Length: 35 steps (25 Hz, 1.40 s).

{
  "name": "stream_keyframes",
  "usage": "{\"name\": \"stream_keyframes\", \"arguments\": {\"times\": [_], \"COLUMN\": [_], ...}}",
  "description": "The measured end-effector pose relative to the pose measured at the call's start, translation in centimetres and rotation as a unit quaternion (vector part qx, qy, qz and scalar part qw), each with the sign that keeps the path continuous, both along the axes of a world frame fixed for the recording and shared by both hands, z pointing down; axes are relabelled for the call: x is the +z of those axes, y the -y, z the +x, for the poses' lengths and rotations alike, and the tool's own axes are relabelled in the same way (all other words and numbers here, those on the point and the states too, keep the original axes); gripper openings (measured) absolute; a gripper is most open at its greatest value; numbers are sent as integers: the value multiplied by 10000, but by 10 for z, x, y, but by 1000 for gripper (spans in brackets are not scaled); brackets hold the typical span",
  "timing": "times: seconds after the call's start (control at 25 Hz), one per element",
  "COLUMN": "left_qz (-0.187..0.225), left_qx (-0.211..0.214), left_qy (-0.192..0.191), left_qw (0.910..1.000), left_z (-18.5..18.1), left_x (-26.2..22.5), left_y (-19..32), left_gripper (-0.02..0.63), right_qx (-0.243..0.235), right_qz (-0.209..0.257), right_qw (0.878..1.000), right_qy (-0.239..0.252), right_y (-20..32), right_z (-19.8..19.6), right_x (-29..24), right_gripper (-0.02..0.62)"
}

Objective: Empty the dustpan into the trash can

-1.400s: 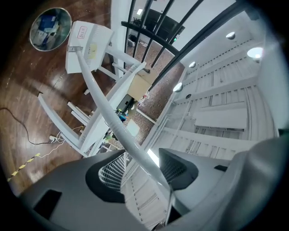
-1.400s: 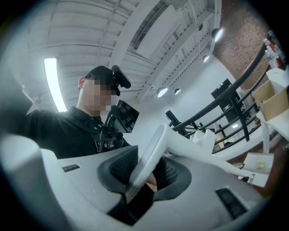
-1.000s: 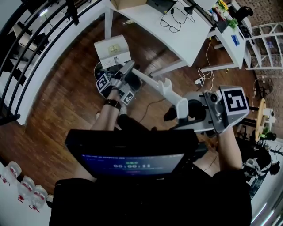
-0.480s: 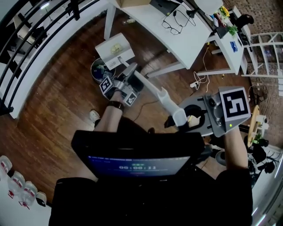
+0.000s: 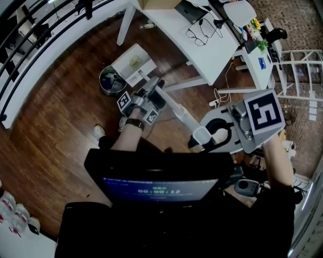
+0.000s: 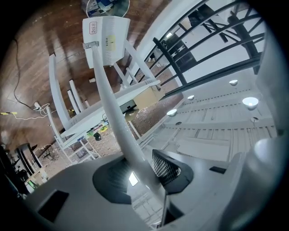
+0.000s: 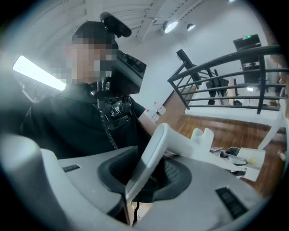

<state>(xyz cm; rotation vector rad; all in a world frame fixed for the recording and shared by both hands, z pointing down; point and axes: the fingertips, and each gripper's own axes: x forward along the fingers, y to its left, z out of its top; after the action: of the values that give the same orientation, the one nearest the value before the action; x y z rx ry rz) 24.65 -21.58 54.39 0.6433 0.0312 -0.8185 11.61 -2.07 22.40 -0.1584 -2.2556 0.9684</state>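
Note:
A white dustpan [image 5: 132,61] on a long white handle [image 5: 177,112] hangs by the round metal trash can [image 5: 111,80] on the wood floor. My left gripper [image 5: 154,95] is shut on the middle of the shaft. My right gripper [image 5: 209,139] is shut on the handle's bent top end. In the left gripper view the shaft [image 6: 110,103] runs from my left gripper [image 6: 140,173] up to the dustpan's back [image 6: 106,40], with the trash can [image 6: 106,5] just beyond. The right gripper view shows the handle end [image 7: 153,144] clamped in my right gripper [image 7: 146,173].
A white desk [image 5: 212,50] with glasses [image 5: 198,31] stands behind the can. A cable and power strip [image 5: 217,98] lie on the floor to the right. A black railing [image 5: 30,40] curves along the left. A dark screen [image 5: 156,184] sits at the person's chest.
Both grippers have sunk a little with the handle, and the handle's far end has swung right. The trash can, earlier half hidden under the left gripper, now shows whole to its left.

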Motion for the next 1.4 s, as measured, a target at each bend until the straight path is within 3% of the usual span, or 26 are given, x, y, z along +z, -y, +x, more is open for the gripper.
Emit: {"name": "stream_keyframes", "arguments": {"times": [0.4,0.72,1.08,1.4], "left_qz": [-388,-720,-916,-1077], "left_qx": [-245,-631,-894,-1115], "left_qy": [-170,-290,-478,-655], "left_qw": [9988,9950,9906,9857], "left_z": [-4,-21,-30,-37], "left_x": [21,39,52,63], "left_y": [-4,3,10,22], "left_gripper": [123,121,121,120], "right_qx": [-891,-1631,-2279,-2984], "right_qz": [-363,-716,-1074,-1393], "right_qw": [9942,9806,9604,9295], "right_qy": [-476,-817,-1190,-1663], "right_y": [-1,3,8,11], "right_z": [-23,-41,-55,-65], "right_x": [21,39,54,68], "right_gripper": [104,104,104,104]}}
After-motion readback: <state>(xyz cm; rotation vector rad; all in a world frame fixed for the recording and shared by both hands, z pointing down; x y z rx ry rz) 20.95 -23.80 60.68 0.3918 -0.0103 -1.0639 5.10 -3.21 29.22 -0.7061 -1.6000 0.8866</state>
